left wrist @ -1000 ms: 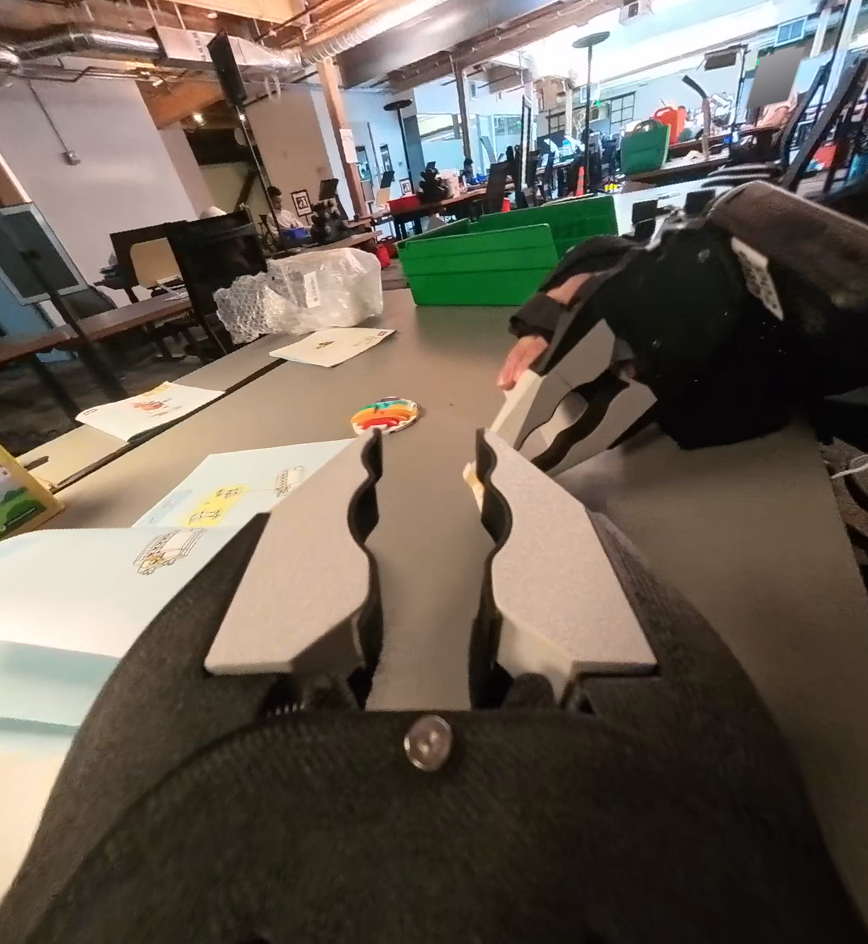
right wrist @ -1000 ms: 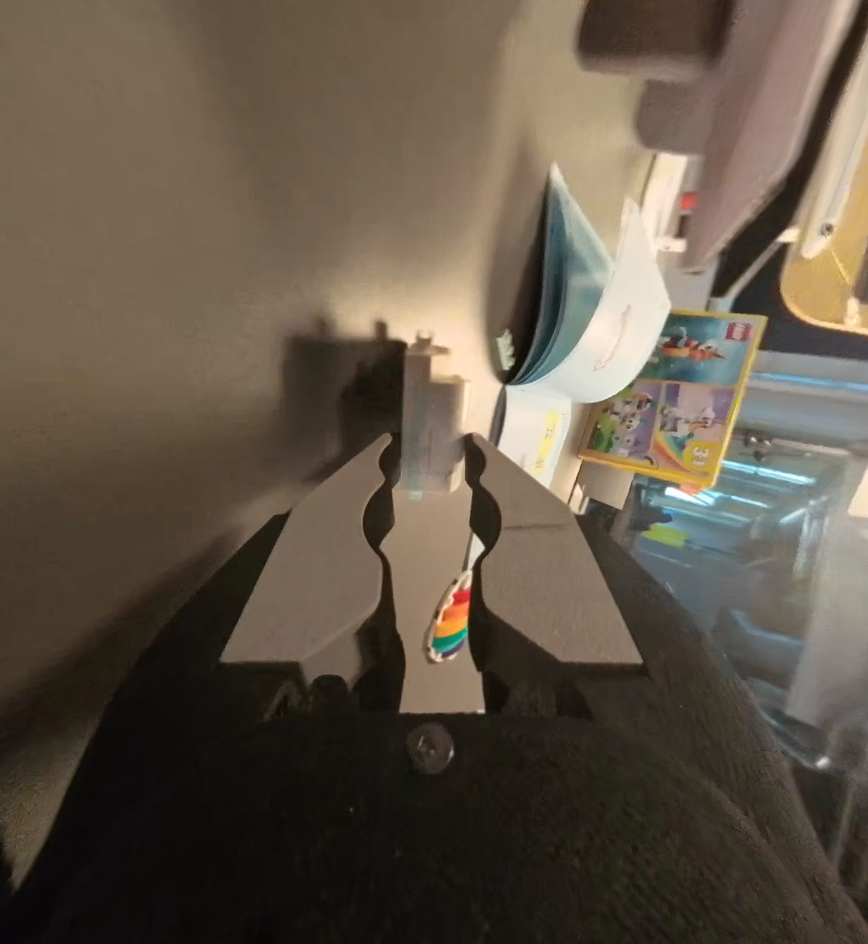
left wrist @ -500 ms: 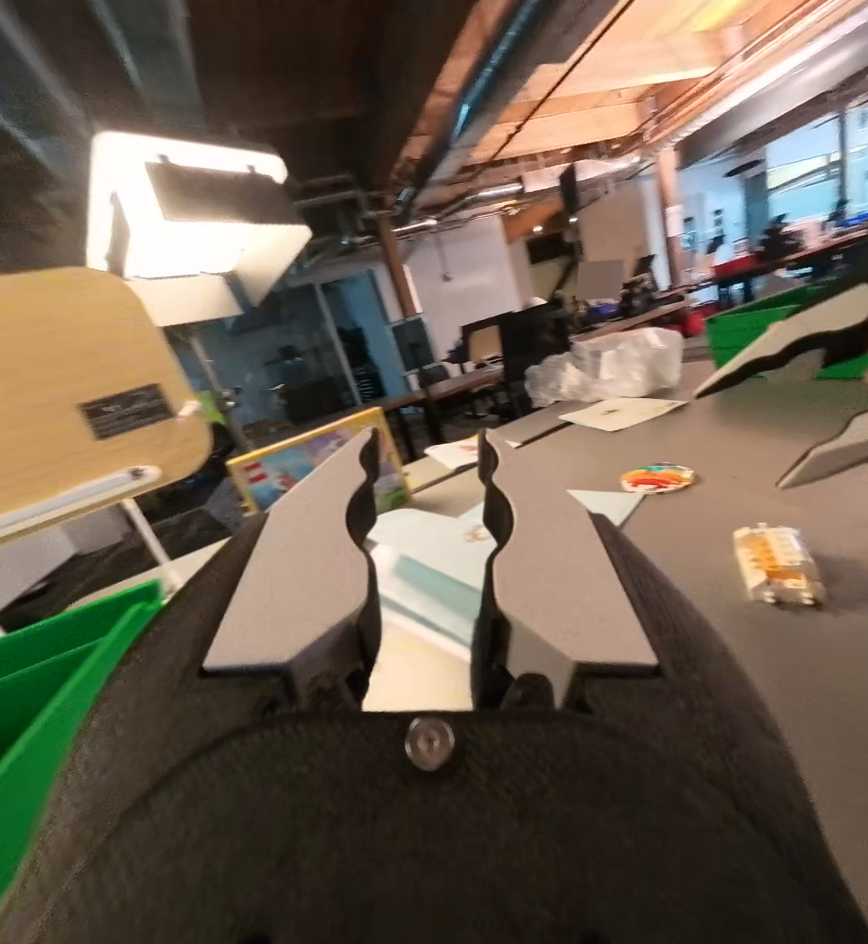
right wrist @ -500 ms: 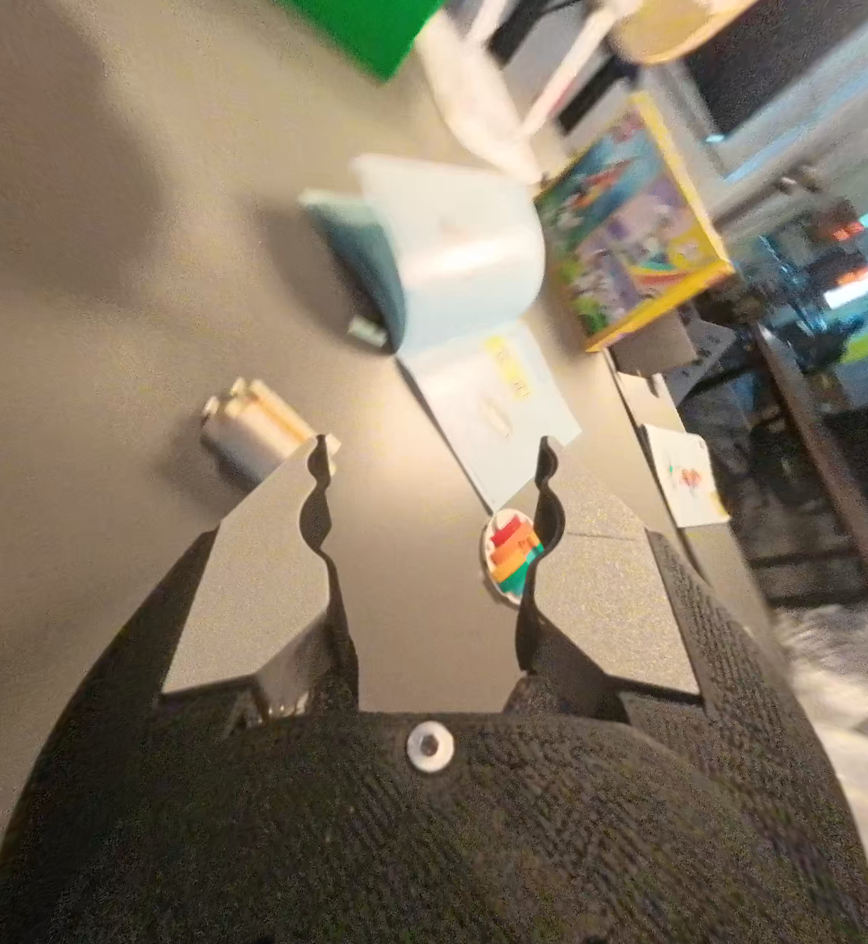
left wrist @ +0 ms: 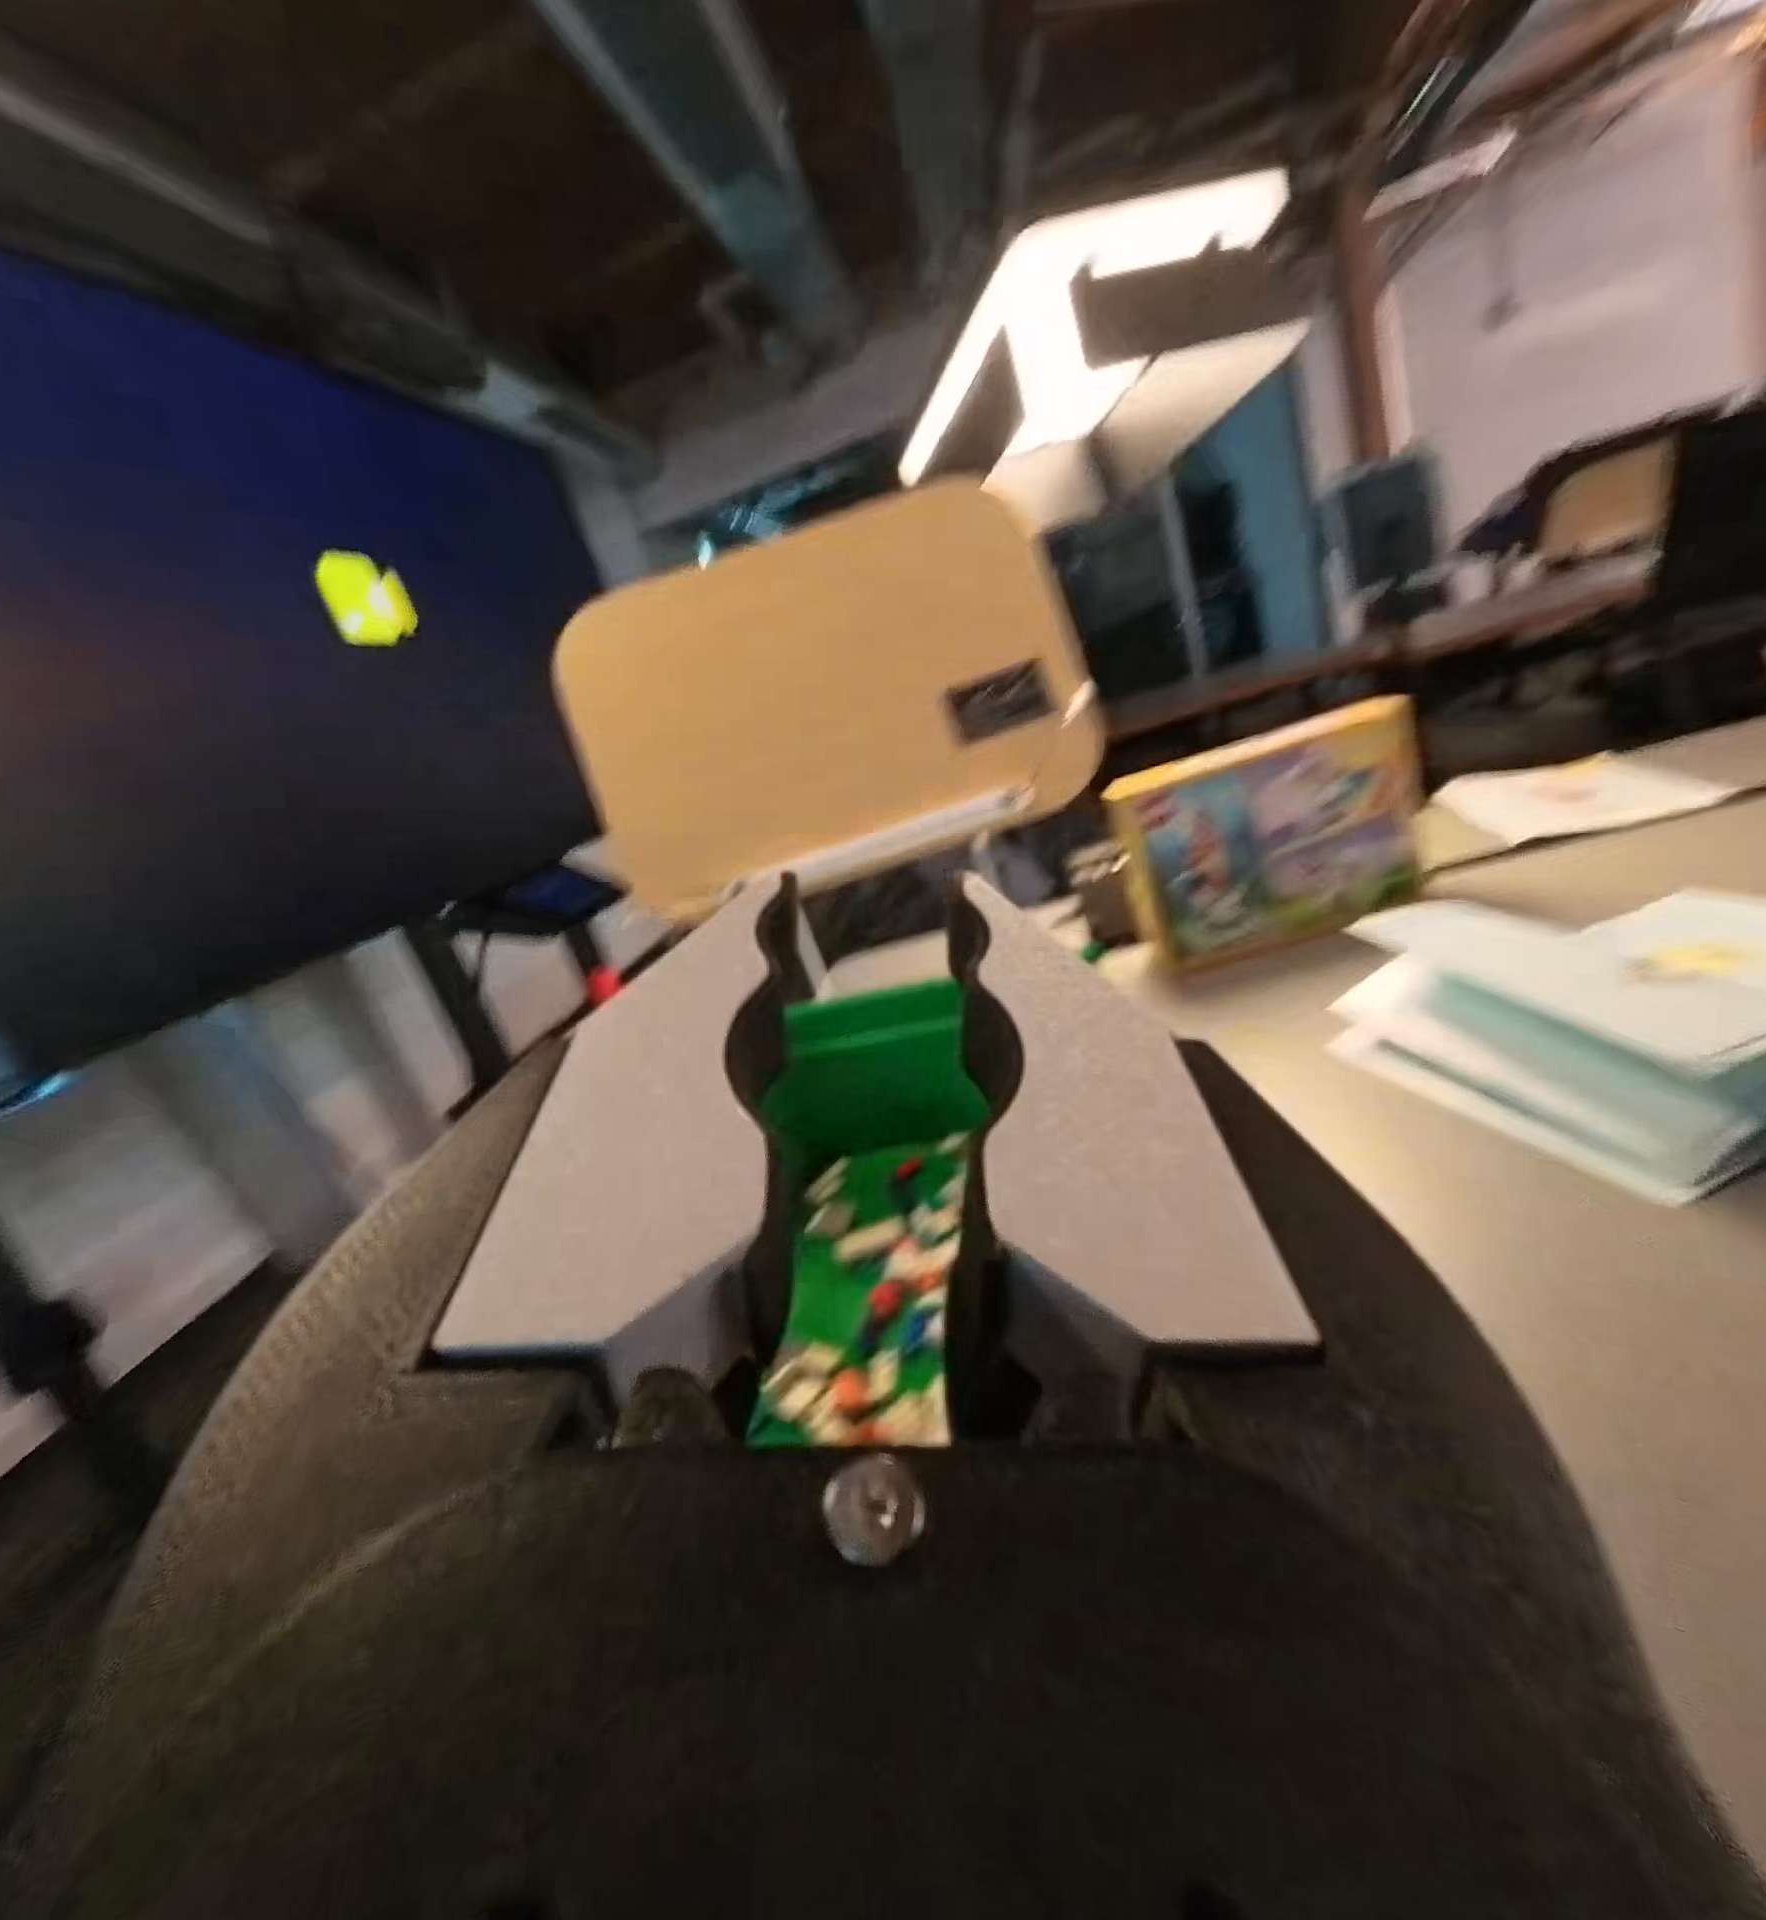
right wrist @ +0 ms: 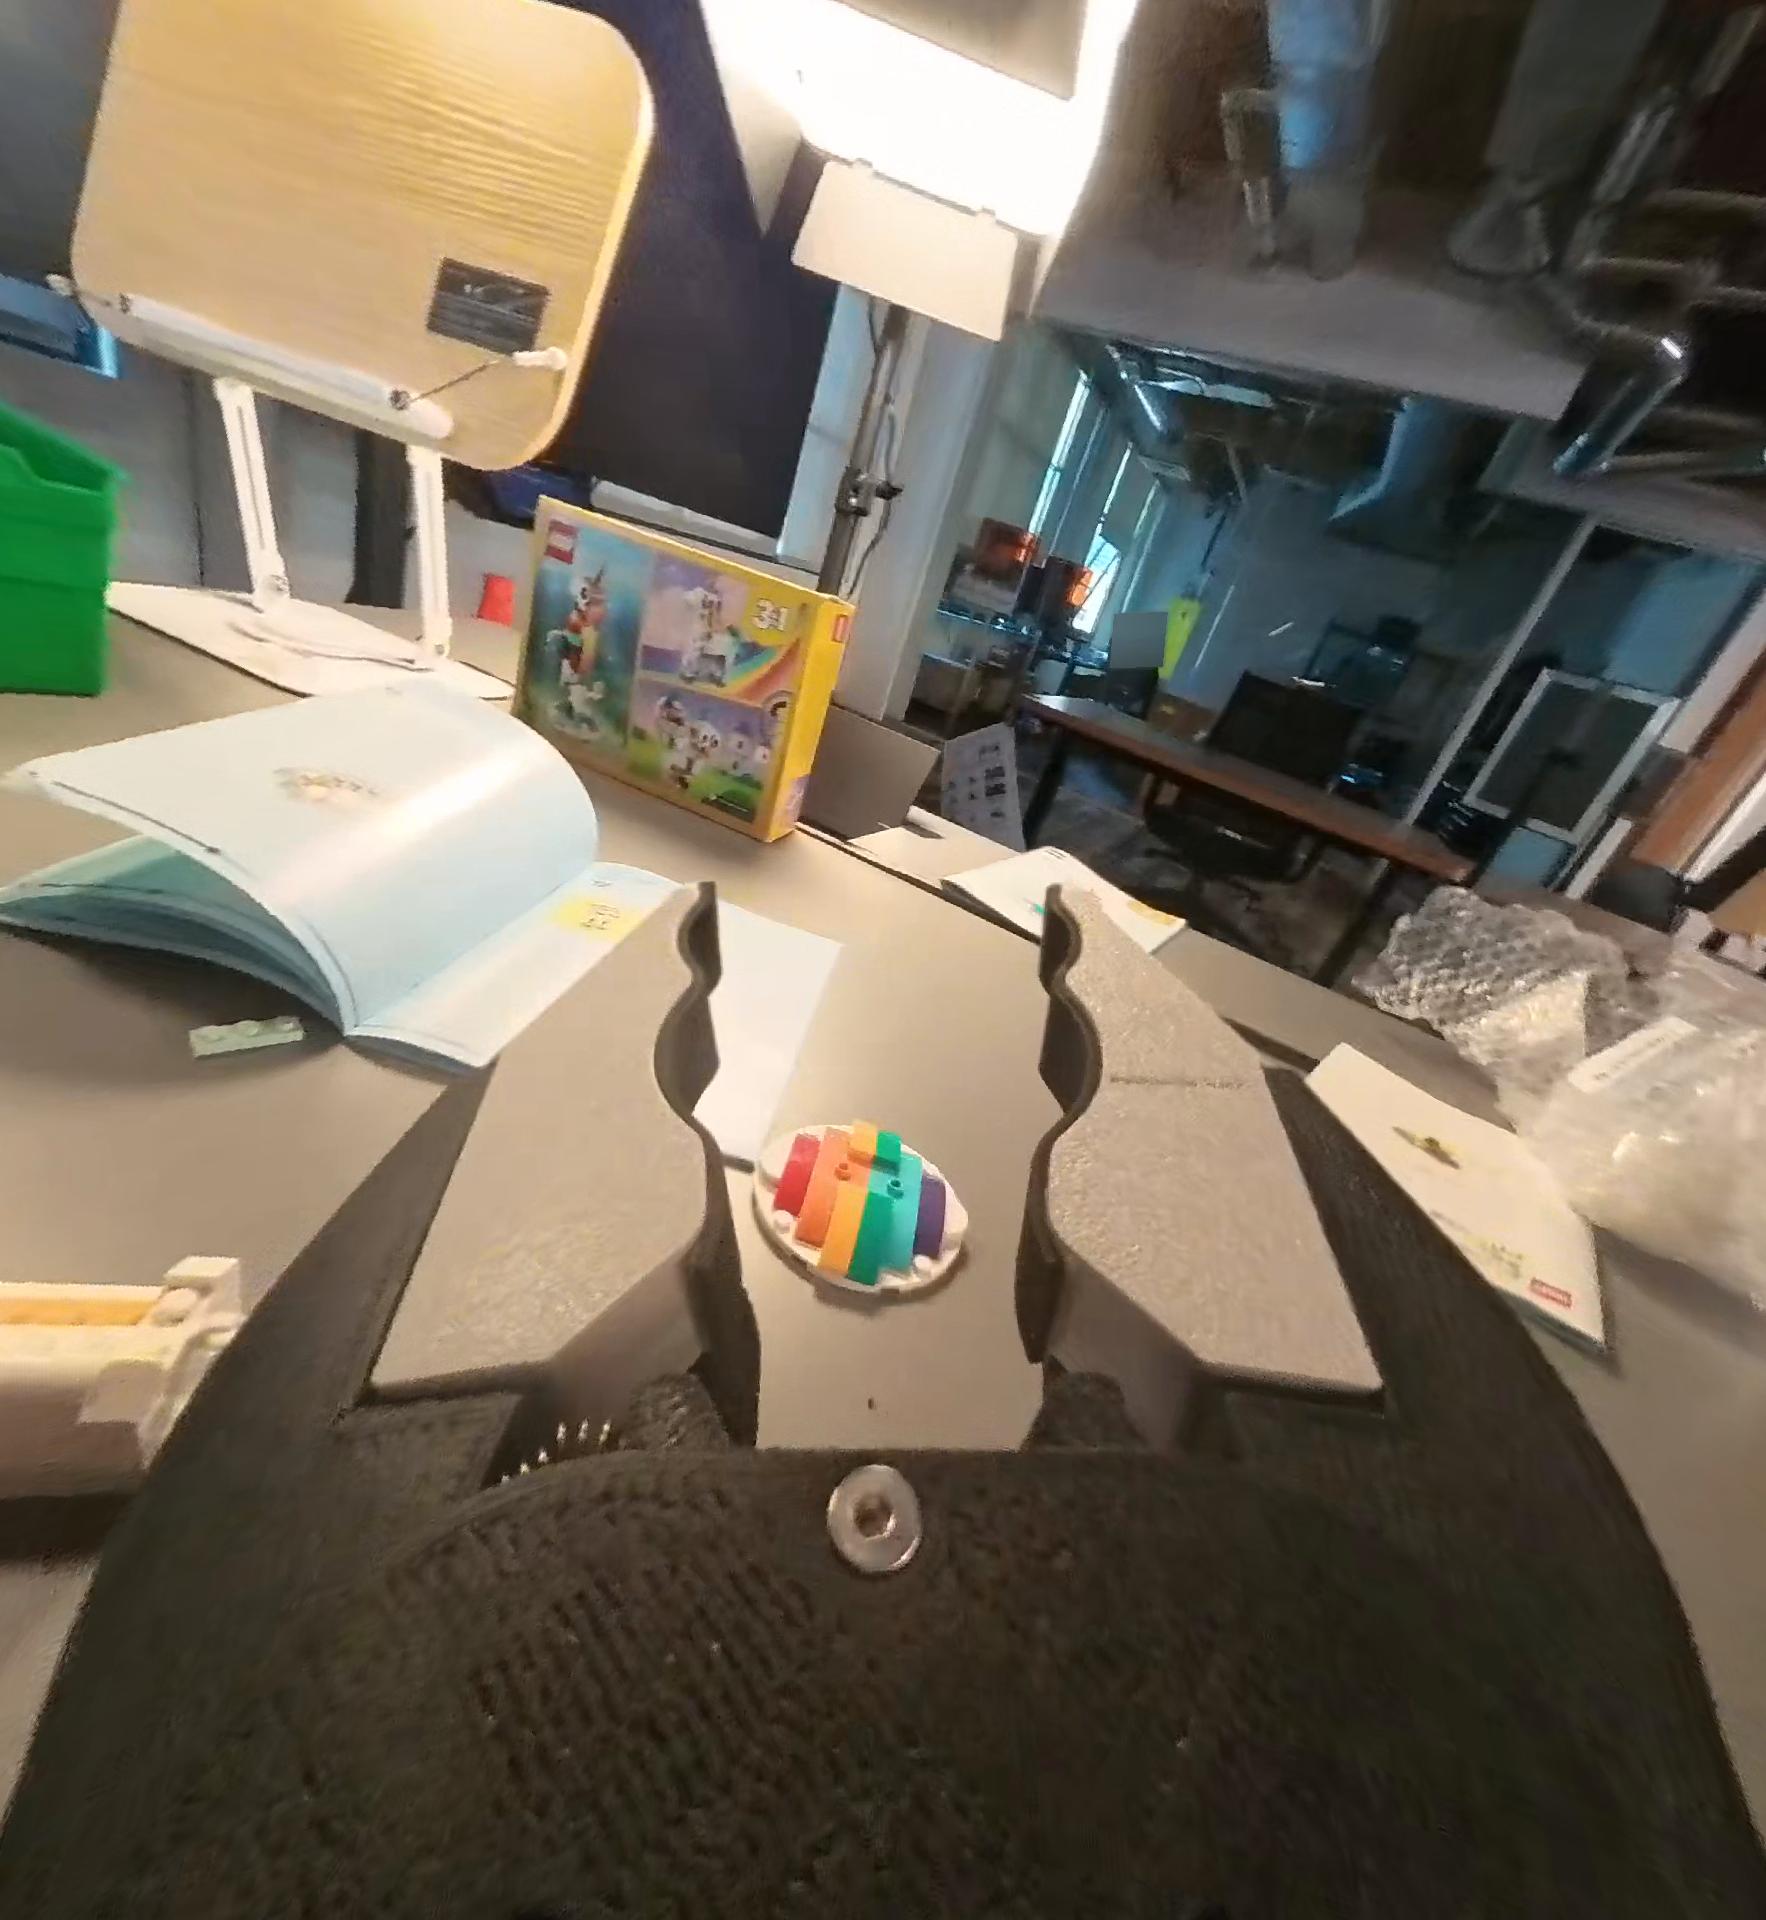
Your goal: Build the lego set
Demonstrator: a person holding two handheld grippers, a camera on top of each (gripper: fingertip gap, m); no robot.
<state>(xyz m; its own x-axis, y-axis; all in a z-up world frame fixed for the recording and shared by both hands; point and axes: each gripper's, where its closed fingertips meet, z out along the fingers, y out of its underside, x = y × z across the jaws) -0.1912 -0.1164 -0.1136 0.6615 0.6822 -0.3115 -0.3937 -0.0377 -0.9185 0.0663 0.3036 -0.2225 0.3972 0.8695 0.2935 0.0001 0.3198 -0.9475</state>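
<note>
Landmark for all positions: the rainbow disc (right wrist: 860, 1208), a round white lego plate carrying red, orange, yellow, green, teal and purple bricks, lying flat on the grey table (right wrist: 79, 1132).

Right wrist view, left to right. A green bin (right wrist: 6, 561) stands at the far left, well behind the disc. A cream lego assembly (right wrist: 58, 1361) lies on the table to the left of the disc and nearer the camera, partly hidden by the gripper body. A wooden-panelled book stand (right wrist: 359, 208) on a white frame rises behind and left of the disc. An open instruction booklet (right wrist: 318, 831) lies left of and behind the disc, with a small pale green plate (right wrist: 245, 1036) just beside its near edge. The yellow lego box (right wrist: 676, 681) stands upright behind the disc. The right gripper (right wrist: 874, 904) is released: its fingers (right wrist: 588, 1164) are spread, and the disc sits on the table between them, untouched. A smaller leaflet (right wrist: 1461, 1195) lies to the right of the disc, and clear plastic bags (right wrist: 1637, 1101) lie farther right.

Left wrist view, heavily blurred. The left gripper (left wrist: 874, 894) is released and empty; between its fingers (left wrist: 609, 1153) shows the bin (left wrist: 874, 1070) below, holding loose lego pieces (left wrist: 879, 1278). The disc is outside this view.
</note>
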